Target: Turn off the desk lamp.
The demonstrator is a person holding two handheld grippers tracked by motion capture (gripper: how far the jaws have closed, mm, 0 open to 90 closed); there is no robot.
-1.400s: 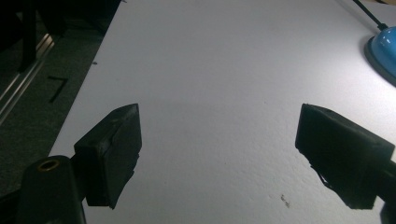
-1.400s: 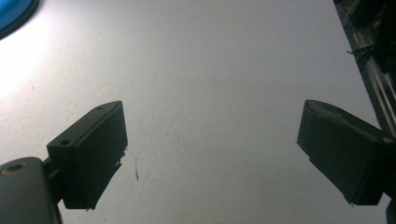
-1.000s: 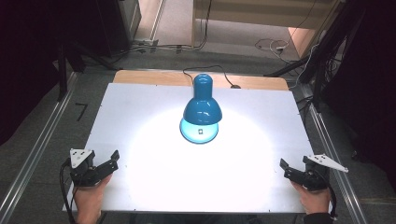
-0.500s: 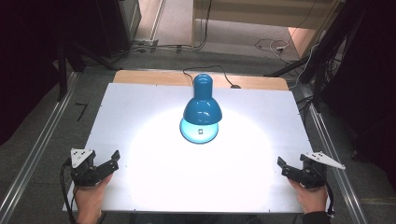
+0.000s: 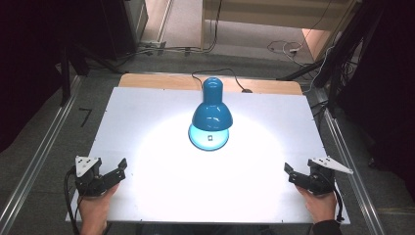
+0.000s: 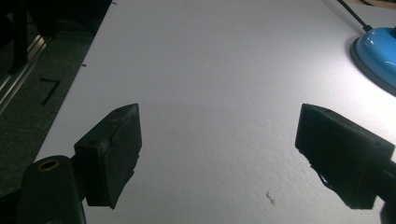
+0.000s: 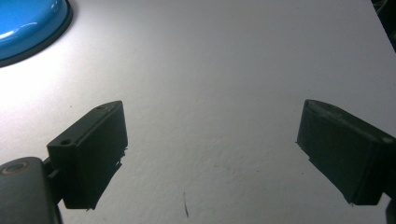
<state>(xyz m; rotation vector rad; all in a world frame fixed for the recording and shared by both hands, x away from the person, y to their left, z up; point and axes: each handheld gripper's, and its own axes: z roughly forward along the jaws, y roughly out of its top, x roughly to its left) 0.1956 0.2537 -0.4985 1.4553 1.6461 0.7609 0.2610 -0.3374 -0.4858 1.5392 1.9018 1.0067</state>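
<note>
At the near left corner: the left gripper (image 5: 119,169) rests low over the white table (image 5: 161,117), held in the person's left hand (image 5: 93,208), with its grey three-cornered plate on top and a cable trailing back off the near edge.
Left tongs: spread wide with nothing between them; in the left gripper view the two black pads (image 6: 112,151) stand far apart over bare white surface.
Right gripper: the right gripper (image 5: 288,173) sits at the near right corner of the table, held in the person's right hand (image 5: 320,205), its tips turned inward toward the middle.
Right tongs: also spread wide and holding nothing; in the right gripper view only table surface lies between the pads (image 7: 95,151).
Lamp: the blue desk lamp (image 5: 211,113) stands at the centre of the table, toward the far side, well apart from both grippers.
Lamp head: the shade tilts downward over its own round blue base (image 5: 208,139).
Light: a bright pool spreads on the table around and in front of the base.
Lamp cord: a black cord (image 5: 215,73) runs from behind the lamp across the wooden strip (image 5: 161,82) at the far edge.
Base in gripper views: its blue edge shows at the upper right of the left gripper view (image 6: 376,51) and at the upper left of the right gripper view (image 7: 28,23).
</note>
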